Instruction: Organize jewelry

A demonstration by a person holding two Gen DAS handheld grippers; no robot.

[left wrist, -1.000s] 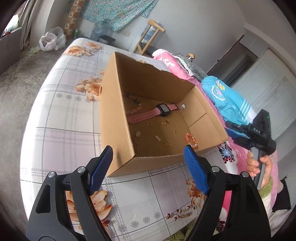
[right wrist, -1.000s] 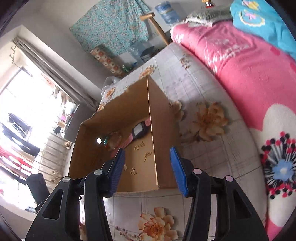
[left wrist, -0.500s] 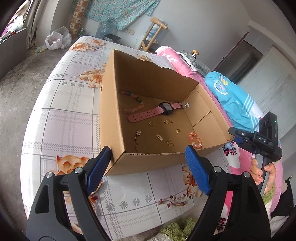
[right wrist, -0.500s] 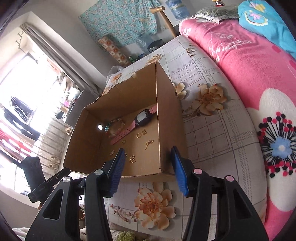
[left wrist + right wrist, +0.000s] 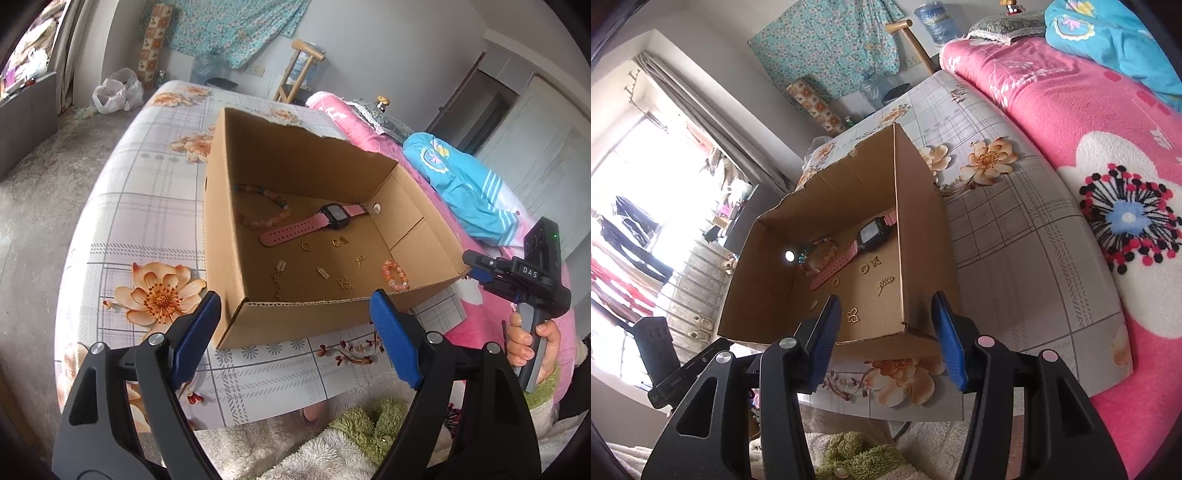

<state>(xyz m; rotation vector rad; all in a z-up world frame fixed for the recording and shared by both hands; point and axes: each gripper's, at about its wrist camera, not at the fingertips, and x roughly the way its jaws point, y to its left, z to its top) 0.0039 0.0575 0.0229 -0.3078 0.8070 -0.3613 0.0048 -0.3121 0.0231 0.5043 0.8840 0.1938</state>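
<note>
An open cardboard box (image 5: 221, 236) (image 5: 923, 258) stands on a flower-print table. Inside lie a pink-strapped watch (image 5: 334, 216) (image 5: 870, 234), a long bead bracelet (image 5: 264, 219) (image 5: 818, 251), a small orange bead bracelet (image 5: 395, 275) and several small gold pieces (image 5: 343, 282) (image 5: 853, 315). My left gripper (image 5: 295, 332) hovers open in front of the box's near wall, nothing between its blue pads. My right gripper (image 5: 886, 332) stands open at the box's near corner, also empty. In the left wrist view it shows at the right (image 5: 517, 273), held by a hand (image 5: 528, 343).
The table (image 5: 140, 221) ends just before both grippers; a fluffy white and green rug (image 5: 354, 428) lies below. A pink flowered blanket (image 5: 1089, 147) and a blue cloth (image 5: 469, 184) lie right of the table. A wooden stool (image 5: 299, 70) stands behind.
Both grippers have pulled back from the box toward the table's near edge, so more of the tablecloth and the rug shows. Their jaws look the same as before.
</note>
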